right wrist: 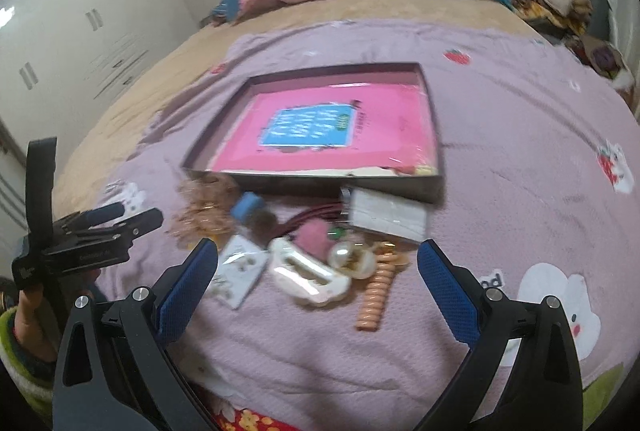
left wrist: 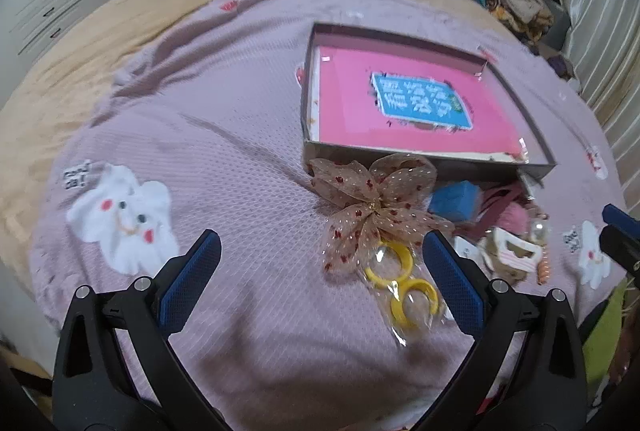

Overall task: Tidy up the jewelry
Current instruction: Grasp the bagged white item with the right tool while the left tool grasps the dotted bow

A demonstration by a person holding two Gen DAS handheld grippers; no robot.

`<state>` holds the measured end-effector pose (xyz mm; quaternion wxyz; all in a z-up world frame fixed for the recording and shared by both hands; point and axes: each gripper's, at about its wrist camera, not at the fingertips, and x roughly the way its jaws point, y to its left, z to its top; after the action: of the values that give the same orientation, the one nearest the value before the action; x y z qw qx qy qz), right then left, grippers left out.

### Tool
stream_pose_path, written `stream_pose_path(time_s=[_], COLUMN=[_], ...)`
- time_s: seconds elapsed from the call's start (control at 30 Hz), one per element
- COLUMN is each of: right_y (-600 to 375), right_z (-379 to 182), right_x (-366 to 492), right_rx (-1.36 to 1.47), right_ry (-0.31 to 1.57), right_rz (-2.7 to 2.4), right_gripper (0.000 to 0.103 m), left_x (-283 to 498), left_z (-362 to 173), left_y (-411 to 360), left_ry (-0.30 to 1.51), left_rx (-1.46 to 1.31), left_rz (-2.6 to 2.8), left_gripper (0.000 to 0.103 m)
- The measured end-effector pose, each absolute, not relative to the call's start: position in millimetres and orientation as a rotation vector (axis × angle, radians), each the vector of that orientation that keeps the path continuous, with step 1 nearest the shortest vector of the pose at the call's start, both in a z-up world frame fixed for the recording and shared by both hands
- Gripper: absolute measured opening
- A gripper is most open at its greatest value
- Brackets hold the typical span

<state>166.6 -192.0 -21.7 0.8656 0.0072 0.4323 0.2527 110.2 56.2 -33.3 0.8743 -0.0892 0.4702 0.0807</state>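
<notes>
The bed (left wrist: 168, 119) fills both views under a lilac cover, and at upper centre of each frame the shallow box (left wrist: 516, 99) lies open, holding only a pink card with a blue label; no jewelry is in it, so by my judgement the sorting has barely begun. Everything to be organized sits in a heap just below the box's near wall: a gauzy bow (left wrist: 374, 207), a white packet (right wrist: 386, 213), a blue block (right wrist: 247, 206), a cream hair claw (right wrist: 308, 275), yellow hoops in a clear bag (left wrist: 404, 281), a coiled orange tie (right wrist: 374, 297) and pearl pieces (right wrist: 352, 259). The left tongs (left wrist: 320, 259) stand wide and empty at the bottom of their frame, bracketing the bow and hoops; the right tongs (right wrist: 318, 263) gape wide over the claw, holding nothing. The right view is motion-blurred, so the small card (right wrist: 236, 275) and the dark red cords cannot be read, and the heap's overlaps hide whatever lies underneath
</notes>
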Motion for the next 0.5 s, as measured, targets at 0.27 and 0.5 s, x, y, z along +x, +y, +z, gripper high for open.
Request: stream_pose_path(time_s=[0.27,0.5], right_y=[-209,-210], right_z=[-59,-87], right_x=[209,237], right_rx=[0.096,0.154], right_ry=[0.999,1.075], right_rz=[0.483,0.483], right_gripper=[0.099,0.099], left_x=[139,153], left_z=[-62,-78], left_y=[67,72], left_ry=[1.037,1.075], left_rx=[-0.275,-0.361], left_rz=[0.131,0.102], left_gripper=[0.095,0.095])
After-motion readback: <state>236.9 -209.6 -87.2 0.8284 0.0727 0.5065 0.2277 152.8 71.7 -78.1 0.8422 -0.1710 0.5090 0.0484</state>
